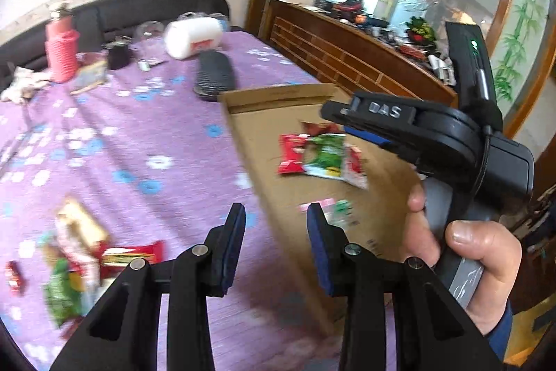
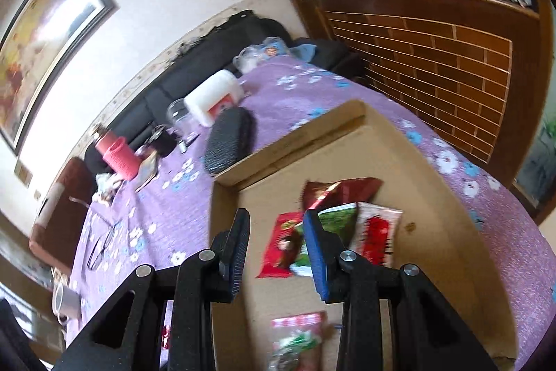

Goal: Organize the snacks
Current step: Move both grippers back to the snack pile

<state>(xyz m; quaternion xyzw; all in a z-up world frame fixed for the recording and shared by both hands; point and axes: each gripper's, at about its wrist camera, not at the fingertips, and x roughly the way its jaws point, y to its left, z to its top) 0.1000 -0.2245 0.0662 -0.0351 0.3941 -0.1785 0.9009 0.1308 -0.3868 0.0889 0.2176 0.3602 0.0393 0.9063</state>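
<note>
1. My left gripper (image 1: 274, 214) hangs over the purple flowered bedspread (image 1: 132, 134), jaws apart with nothing between them.
2. My right gripper (image 2: 278, 221) hangs over the cardboard box (image 2: 434, 162), jaws likewise apart and empty.
3. Inside the box lie flat snack packets (image 2: 333, 232): a red one, a green-and-white one, a red-and-white one and a dark red foil one, overlapping.
4. More packets (image 1: 76, 266), red, green and pale, sit heaped on the bedspread at near left.
5. My right hand (image 1: 479, 266) grips its handle beside the box.
</note>
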